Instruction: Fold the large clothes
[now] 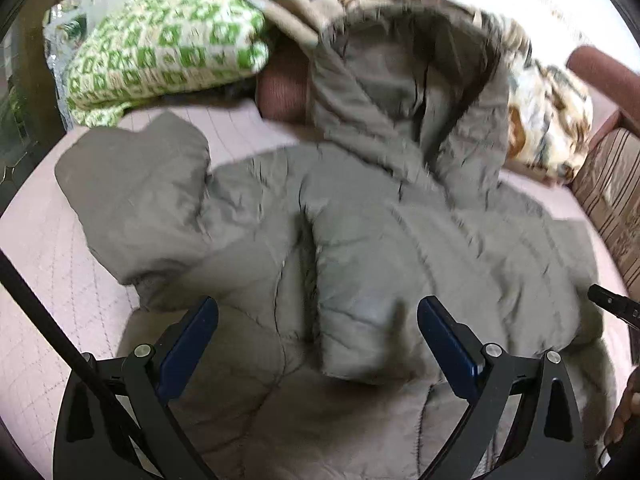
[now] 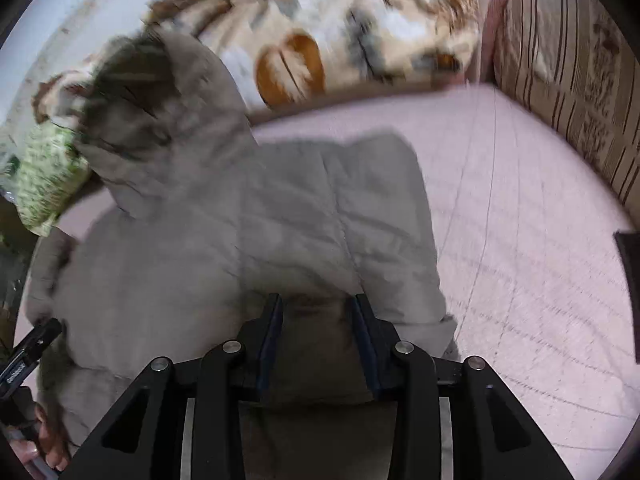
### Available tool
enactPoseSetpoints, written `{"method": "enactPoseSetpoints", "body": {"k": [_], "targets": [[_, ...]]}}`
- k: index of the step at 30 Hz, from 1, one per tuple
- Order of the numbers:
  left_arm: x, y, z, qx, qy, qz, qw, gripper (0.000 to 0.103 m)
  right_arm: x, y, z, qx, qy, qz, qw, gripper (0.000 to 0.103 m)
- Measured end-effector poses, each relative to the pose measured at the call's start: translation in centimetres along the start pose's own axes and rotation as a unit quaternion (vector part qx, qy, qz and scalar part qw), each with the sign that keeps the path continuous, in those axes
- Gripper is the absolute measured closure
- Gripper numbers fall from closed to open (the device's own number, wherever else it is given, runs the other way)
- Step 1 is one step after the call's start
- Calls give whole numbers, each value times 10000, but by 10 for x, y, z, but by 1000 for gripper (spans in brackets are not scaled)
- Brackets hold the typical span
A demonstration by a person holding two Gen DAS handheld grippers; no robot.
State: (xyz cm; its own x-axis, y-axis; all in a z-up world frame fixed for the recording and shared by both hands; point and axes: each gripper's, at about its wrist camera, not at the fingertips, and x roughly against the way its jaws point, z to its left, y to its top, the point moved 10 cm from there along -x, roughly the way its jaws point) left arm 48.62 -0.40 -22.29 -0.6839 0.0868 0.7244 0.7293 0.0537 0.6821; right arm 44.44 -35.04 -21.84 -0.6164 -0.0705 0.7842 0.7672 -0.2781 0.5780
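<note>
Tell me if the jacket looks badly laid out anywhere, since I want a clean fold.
The grey hooded jacket is not flat on the pink bedspread. Its hood rides up onto the patterned blanket, and one sleeve lies bunched out sideways near the green pillow.

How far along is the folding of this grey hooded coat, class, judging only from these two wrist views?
Early stage. Done: the coat lies spread on the pink quilt, one sleeve still flung outward. In hand: the right tongs appear to grip a bunch of fabric at the coat's near edge; the left tongs hover open above it. Left: sleeves, hood and body folds.
</note>
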Motion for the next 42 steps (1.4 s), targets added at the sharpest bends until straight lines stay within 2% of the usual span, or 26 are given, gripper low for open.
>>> {"method": "enactPoseSetpoints", "body": {"k": [4, 10, 16, 25, 34, 42], "targets": [[1, 3, -5, -95, -38, -54, 9999, 3, 18, 6, 24, 251, 201, -271, 9991, 64], [-22, -13, -1, -144, 133, 400, 9990, 3, 2, -11, 50, 691, 275, 59, 9972, 64], [-36, -22, -1, -248, 193, 623, 9976, 2, -22, -26, 44, 574, 216, 511, 9968, 63], [-33, -21, 0, -213, 118, 583, 9980, 2, -26, -32, 47, 707, 66, 596, 9957, 60], [-13, -11, -1, -152, 25, 263, 9995, 2, 3, -20, 64, 744, 306, 221, 9965, 60], [-6, -9, 5, -119, 39, 253, 9996, 2, 2, -30, 93, 886, 419, 295, 9948, 60]]}}
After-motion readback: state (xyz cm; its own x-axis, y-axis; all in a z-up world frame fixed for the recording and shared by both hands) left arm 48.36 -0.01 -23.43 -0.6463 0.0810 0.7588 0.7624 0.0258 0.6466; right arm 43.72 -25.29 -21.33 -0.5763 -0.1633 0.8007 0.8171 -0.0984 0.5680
